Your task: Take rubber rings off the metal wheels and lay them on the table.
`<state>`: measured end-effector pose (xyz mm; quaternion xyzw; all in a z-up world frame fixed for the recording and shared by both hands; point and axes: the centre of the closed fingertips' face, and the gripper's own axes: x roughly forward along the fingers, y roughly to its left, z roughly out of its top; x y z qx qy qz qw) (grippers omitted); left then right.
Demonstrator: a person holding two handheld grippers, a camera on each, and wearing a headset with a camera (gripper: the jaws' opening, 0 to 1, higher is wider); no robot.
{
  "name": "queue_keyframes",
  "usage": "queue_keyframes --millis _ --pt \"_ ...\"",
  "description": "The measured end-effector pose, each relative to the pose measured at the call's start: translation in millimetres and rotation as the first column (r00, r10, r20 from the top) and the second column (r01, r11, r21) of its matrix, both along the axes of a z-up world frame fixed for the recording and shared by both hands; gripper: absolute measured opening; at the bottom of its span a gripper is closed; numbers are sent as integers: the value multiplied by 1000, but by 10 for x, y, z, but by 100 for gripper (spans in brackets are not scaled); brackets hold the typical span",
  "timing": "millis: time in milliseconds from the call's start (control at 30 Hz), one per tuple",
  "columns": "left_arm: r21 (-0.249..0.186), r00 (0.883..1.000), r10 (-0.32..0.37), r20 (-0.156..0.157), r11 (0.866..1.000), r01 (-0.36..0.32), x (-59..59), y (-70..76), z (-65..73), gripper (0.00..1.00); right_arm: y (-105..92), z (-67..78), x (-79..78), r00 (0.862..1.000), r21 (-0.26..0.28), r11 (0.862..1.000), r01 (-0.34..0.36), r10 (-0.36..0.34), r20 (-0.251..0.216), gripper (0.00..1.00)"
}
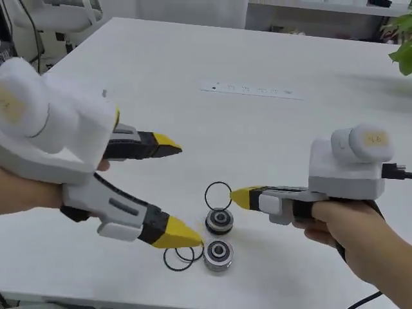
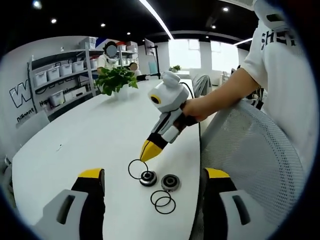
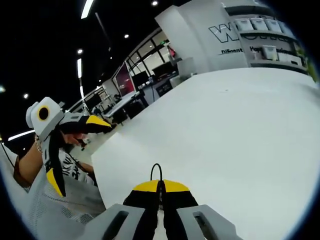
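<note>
Two metal wheels (image 1: 219, 221) (image 1: 217, 253) lie on the white table (image 1: 270, 141) near its front edge, one just behind the other. My right gripper (image 1: 235, 196) comes in from the right and is shut on a thin black rubber ring (image 1: 205, 194), held just above the farther wheel. In the right gripper view the ring (image 3: 156, 165) sticks out as a loop from the closed jaws (image 3: 160, 186). Two more rubber rings (image 1: 166, 259) lie overlapping on the table left of the nearer wheel. My left gripper (image 1: 190, 196) is wide open, its lower jaw over those rings, holding nothing.
A white strip (image 1: 251, 90) lies flat at the far middle of the table. A potted plant (image 1: 402, 45) stands at the far right corner. The table's front edge runs just below the wheels; a mesh chair (image 2: 250, 145) is beside it.
</note>
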<state>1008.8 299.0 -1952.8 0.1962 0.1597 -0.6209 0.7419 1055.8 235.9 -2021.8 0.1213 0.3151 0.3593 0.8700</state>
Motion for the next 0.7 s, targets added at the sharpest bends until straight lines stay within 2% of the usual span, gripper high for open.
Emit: queue_keyframes --millis 133,233,400,567,700 --pt "-14 998 63 -17 998 -63 -58 194 -4 82 81 1 -56 999 -5 999 -32 32 2 0" --pt "-3 995 93 -28 996 -94 -95 319 -50 83 127 11 -85 999 -7 999 -52 52 9 0" --pt "-17 985 167 -54 986 -168 -140 508 -85 84 272 29 -185 994 -5 994 -111 111 15 0" --pt "-42 972 219 -83 974 -223 -216 593 -149 85 398 31 -288 985 -7 986 -168 168 28 0" --pt "-25 967 229 -112 972 -233 -295 602 -272 85 469 -21 -351 979 -23 979 -201 201 22 0"
